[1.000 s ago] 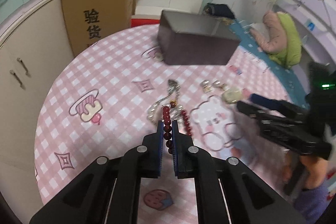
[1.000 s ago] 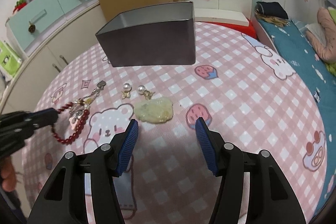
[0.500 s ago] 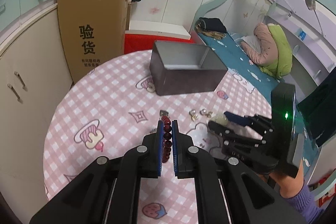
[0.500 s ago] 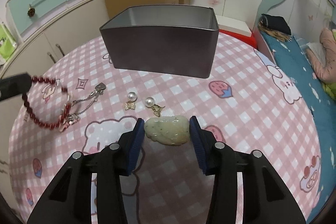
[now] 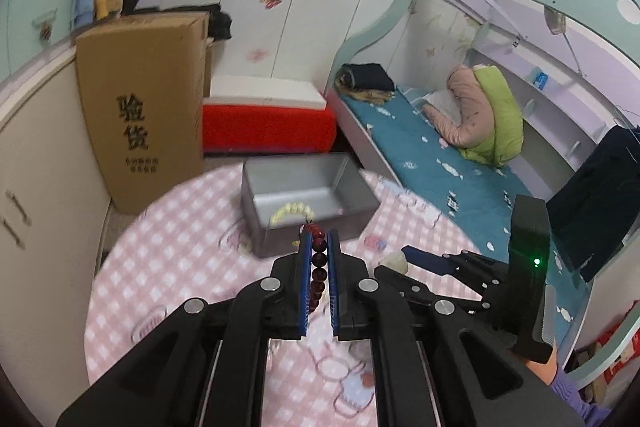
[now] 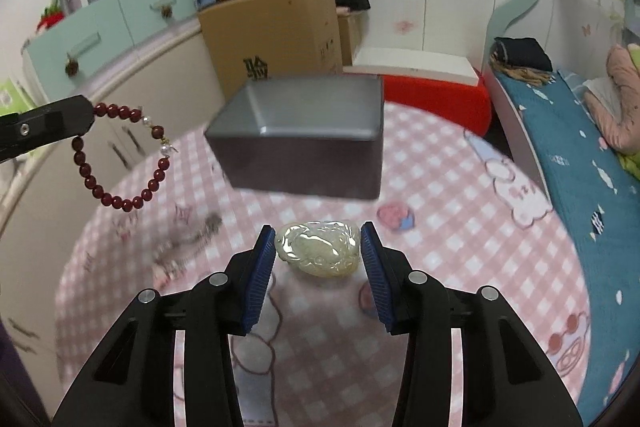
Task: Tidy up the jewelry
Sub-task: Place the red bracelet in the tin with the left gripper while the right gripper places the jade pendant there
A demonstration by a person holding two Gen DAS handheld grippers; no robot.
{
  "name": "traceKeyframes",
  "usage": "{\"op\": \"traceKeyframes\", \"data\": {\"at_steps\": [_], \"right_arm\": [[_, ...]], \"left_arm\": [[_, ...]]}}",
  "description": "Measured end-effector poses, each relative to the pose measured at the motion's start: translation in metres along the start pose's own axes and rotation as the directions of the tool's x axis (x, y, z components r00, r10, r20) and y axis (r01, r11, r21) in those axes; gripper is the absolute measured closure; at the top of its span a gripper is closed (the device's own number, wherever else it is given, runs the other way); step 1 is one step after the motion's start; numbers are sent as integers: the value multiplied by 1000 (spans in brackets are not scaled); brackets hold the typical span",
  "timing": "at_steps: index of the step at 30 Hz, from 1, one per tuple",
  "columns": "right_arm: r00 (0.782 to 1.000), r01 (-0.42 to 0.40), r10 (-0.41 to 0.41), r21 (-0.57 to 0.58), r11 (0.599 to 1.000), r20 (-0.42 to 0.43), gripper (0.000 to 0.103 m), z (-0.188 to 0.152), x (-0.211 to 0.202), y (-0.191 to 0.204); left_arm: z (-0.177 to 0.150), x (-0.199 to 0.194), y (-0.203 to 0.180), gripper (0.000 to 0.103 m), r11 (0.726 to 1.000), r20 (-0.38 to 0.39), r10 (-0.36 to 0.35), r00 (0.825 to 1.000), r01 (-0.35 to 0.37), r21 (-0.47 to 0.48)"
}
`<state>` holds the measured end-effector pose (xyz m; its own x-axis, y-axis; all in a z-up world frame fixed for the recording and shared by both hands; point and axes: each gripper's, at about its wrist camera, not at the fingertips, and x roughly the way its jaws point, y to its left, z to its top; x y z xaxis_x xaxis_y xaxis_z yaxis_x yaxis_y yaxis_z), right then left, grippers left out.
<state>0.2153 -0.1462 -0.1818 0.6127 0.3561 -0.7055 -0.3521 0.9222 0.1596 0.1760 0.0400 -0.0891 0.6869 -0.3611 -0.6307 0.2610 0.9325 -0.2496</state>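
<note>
My left gripper (image 5: 319,239) is shut on a dark red bead bracelet (image 5: 319,259), held in the air above the table. In the right wrist view the bracelet (image 6: 124,203) hangs in a loop from the left gripper's tip (image 6: 86,115). My right gripper (image 6: 318,239) is shut on a pale green carved jade pendant (image 6: 320,253), both pads pressing its sides, lifted off the cloth. The open grey tin box (image 5: 352,187) stands at the table's far side, beyond both grippers, with a pale yellow bracelet (image 5: 292,211) inside.
The round table has a pink chequered cloth (image 6: 440,227). A blurred chain and small pieces (image 6: 188,243) lie on it at the left. Behind the table are a cardboard box (image 5: 140,107), a red box (image 5: 268,123) and a bed (image 5: 440,163).
Both grippers have risen. The red bracelet came off the table in the left gripper. The right jaws closed on the jade pendant and lifted it.
</note>
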Motion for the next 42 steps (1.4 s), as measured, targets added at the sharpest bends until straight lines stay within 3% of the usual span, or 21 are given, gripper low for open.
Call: {"op": "traceKeyframes", "data": {"at_steps": [5, 12, 25, 37, 38, 40, 42], "right_arm": [[999, -5, 5, 14, 1000, 50, 60, 34, -4, -3], [998, -24, 22, 24, 999, 66, 60, 73, 11, -5], [999, -13, 13, 14, 1000, -38, 60, 82, 79, -2], [998, 6, -6, -11, 1000, -59, 60, 78, 90, 6], [998, 6, -7, -13, 1000, -59, 60, 78, 89, 6], [998, 9, -10, -16, 1000, -59, 59, 77, 88, 7], [998, 9, -10, -18, 1000, -59, 59, 76, 87, 7]], "left_arm": [[35, 13, -4, 97, 1000, 18, -16, 1000, 15, 18], [67, 55, 4, 97, 1000, -13, 28, 1000, -28, 1], [45, 143, 38, 97, 996, -190, 70, 979, -78, -38], [40, 148, 42, 96, 996, -208, 69, 976, -80, -44], [40, 147, 41, 94, 996, -205, 70, 976, -80, -42], [40, 145, 41, 79, 995, -199, 74, 977, -85, -48], [39, 140, 40, 76, 995, -187, 78, 979, -89, -48]]}}
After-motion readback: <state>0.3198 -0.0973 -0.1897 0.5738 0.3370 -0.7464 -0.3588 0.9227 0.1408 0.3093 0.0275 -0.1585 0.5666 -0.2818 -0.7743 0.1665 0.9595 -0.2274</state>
